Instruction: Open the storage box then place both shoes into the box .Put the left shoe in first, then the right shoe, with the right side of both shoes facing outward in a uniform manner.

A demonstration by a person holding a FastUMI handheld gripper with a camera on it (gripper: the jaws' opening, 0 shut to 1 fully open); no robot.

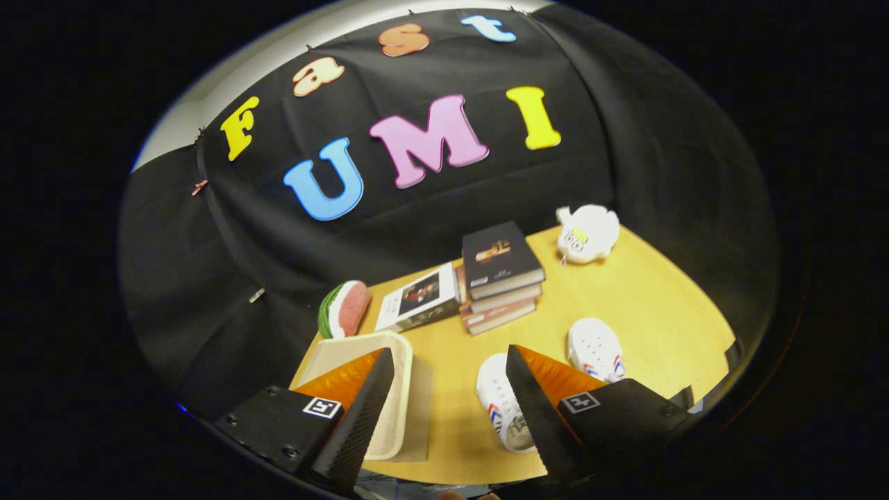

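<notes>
Right now the fingers (444,410) hang spread wide and empty above the table (646,292). Near its front edge, the storage box (399,389) waits unopened beside two shoes (501,406), so opening it looks next.

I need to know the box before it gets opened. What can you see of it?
The box is cream, soft-looking, with rounded corners and a woven or mesh texture. It lies flat on the table, lid apparently closed, a watermelon slice just behind. The open gripper hangs above; its left finger overlaps the box.
</notes>
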